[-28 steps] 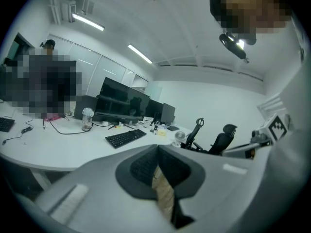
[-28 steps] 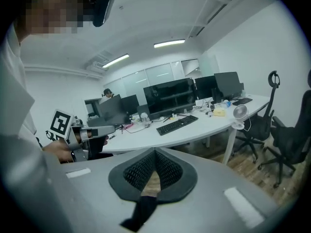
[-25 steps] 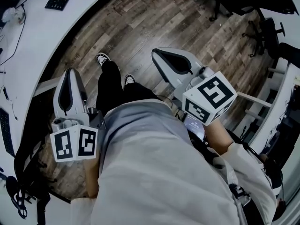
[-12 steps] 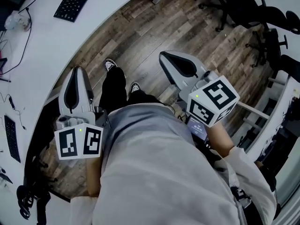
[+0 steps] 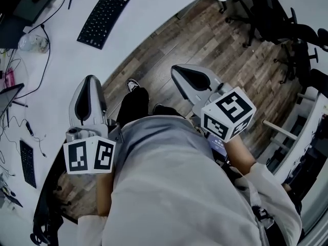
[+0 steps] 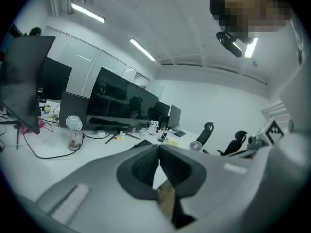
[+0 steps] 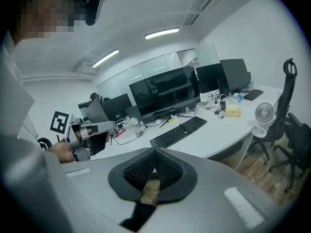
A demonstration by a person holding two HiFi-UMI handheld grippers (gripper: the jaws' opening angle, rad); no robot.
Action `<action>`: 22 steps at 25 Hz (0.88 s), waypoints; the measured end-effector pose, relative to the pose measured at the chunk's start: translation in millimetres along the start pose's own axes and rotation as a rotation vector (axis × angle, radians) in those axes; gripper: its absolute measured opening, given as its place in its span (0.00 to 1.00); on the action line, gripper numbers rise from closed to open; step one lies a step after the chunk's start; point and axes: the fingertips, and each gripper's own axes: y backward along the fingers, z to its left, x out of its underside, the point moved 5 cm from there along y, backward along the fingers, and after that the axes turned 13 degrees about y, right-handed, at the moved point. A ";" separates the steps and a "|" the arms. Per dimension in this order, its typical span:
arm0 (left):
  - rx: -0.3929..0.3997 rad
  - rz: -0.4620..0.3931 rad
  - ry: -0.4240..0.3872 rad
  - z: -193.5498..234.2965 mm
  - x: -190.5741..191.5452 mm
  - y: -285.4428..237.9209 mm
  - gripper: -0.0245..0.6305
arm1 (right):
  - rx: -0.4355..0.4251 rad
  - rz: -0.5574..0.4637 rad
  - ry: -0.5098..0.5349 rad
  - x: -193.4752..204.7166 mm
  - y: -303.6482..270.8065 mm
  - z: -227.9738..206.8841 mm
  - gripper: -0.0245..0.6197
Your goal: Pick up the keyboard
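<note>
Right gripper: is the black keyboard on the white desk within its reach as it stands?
Probably not yet. The right gripper hangs shut over the wood floor, short of the desk where the keyboard lies. Nothing stands between them, so a step forward and opened jaws should do.

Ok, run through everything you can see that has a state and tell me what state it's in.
Left tongs, shut, holding nothing.
Right tongs, shut, holding nothing.
Keyboard, lying flat on the white desk, not touched.
Monitor, screen dark.
Fan, upright; spinning or not, cannot tell.
</note>
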 end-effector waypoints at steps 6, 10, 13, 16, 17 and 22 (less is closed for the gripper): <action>0.015 -0.009 0.007 32.6 -27.8 -26.4 0.04 | 0.022 -0.010 0.018 -28.0 -40.8 -2.9 0.03; 0.029 -0.008 0.013 46.0 -38.9 -35.5 0.04 | 0.034 -0.005 0.019 -39.7 -54.1 -5.9 0.03; 0.042 -0.002 0.017 54.5 -43.0 -39.7 0.04 | 0.051 -0.006 0.015 -46.9 -60.2 -7.7 0.03; 0.058 0.004 0.023 56.8 -43.9 -43.1 0.04 | 0.076 -0.006 0.026 -51.8 -62.2 -10.4 0.03; 0.060 0.007 0.026 56.8 -43.5 -44.2 0.04 | 0.079 -0.004 0.030 -51.9 -62.9 -11.4 0.03; 0.080 0.027 0.032 59.0 -45.4 -53.8 0.04 | 0.087 0.001 0.036 -57.2 -72.5 -20.1 0.03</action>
